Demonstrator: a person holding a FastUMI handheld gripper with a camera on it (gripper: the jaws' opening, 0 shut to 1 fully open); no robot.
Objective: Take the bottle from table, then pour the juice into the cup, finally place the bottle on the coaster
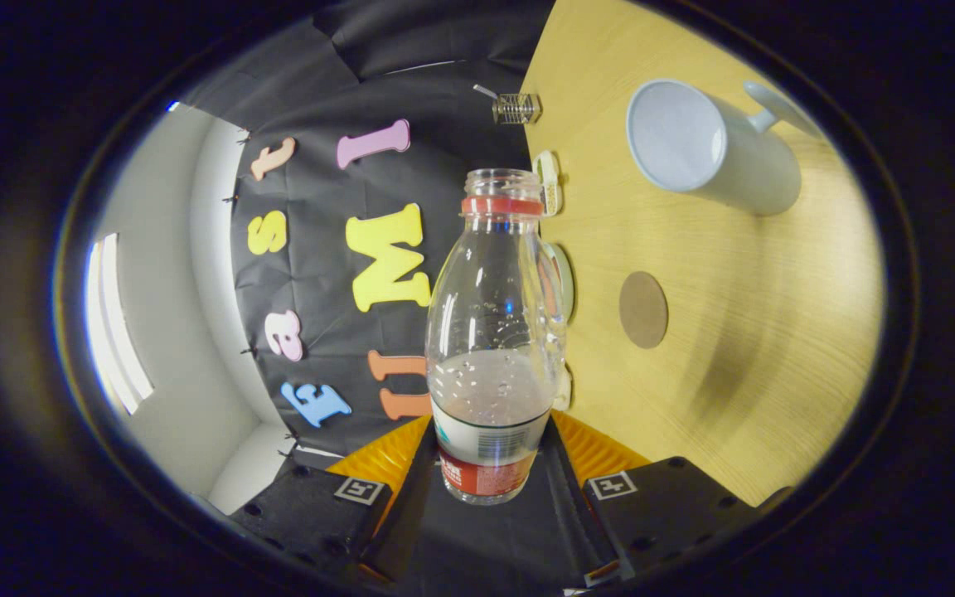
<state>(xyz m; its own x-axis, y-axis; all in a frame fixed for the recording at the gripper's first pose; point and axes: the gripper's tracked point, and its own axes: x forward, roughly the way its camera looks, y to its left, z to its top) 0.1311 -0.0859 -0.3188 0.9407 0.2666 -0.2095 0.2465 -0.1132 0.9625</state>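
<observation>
Bottle [490, 332] in gripper [487, 464] jaws, label illegible

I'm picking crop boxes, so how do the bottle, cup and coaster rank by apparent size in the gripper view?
1. bottle, held between the fingers of the gripper, so nearness inflates it
2. cup, farther off on the table
3. coaster, clearly smallest

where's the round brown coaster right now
In the gripper view, the round brown coaster lies flat on the wooden table, beyond the fingers, between the held clear plastic bottle and the white mug.
</observation>
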